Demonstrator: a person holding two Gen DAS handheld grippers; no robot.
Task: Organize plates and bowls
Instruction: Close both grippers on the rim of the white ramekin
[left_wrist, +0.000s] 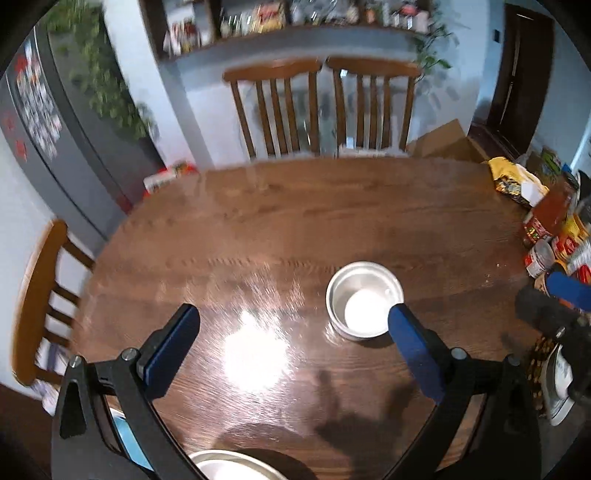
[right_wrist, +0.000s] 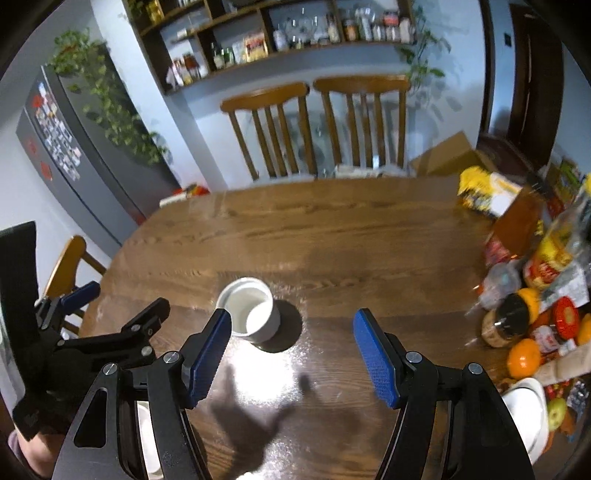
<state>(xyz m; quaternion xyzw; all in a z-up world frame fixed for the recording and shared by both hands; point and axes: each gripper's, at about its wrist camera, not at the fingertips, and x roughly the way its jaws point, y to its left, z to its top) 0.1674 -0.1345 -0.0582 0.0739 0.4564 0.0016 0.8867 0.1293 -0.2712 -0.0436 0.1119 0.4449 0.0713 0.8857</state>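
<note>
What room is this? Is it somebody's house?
Most likely a home dining room or kitchen: a wooden dining table with chairs, a fridge covered in magnets, and pantry shelves of jars.

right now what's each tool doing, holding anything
Left tool: open, holding nothing; the bowl sits by its right finger.
Right tool: open, holding nothing.
</note>
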